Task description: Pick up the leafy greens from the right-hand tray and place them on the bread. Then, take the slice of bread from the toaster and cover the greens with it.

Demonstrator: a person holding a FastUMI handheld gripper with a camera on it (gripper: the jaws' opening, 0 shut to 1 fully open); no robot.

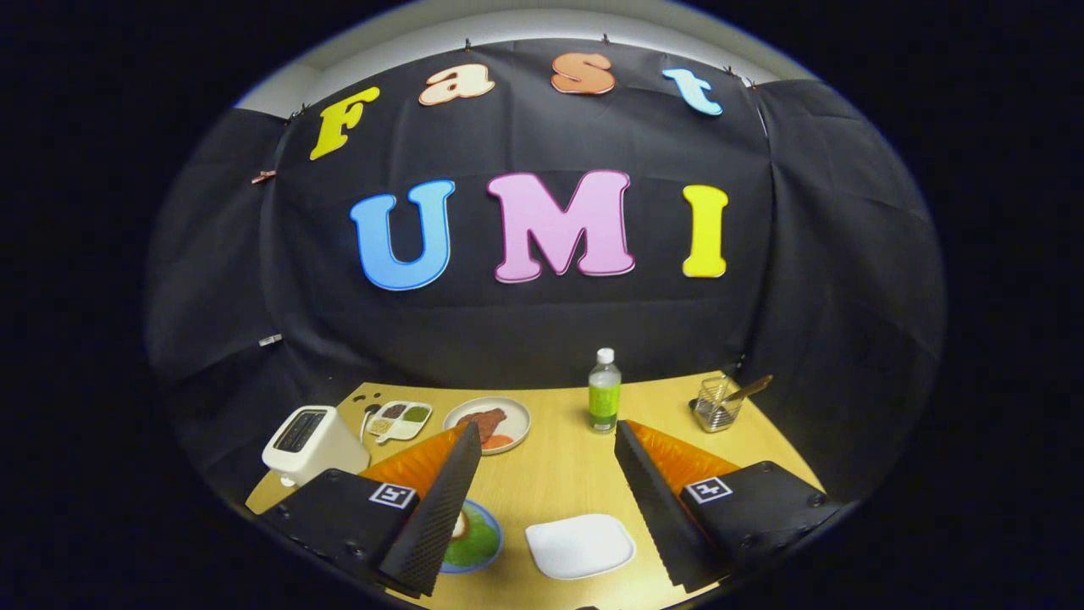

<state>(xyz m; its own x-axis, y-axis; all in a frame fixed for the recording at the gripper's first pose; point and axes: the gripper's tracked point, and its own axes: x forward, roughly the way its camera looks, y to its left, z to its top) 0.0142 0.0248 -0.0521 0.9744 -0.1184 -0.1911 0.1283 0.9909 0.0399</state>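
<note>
The claw [549,500] is hanging above the wooden surface [559,474] with its fingers spread wide and gripping nothing. Between the fingers, on the near part of the surface, a white square plate [580,545] is lying bare. Just beside the left finger, partly hidden by it, a blue-rimmed plate [474,538] is carrying the leafy greens [476,542] with a bit of something brown at their edge. The white toaster [312,442] is standing beyond the left finger at the surface's left side; whether bread is sitting in its slots I cannot tell. Behind it a small divided tray [400,419] is holding dabs of coloured food, and next to that a round plate [489,424] is bearing reddish-brown pieces. Farther back, a green-labelled bottle [605,391] is standing upright, and well to its right a clear glass [716,405] is holding a wooden-handled utensil [747,390].
</note>
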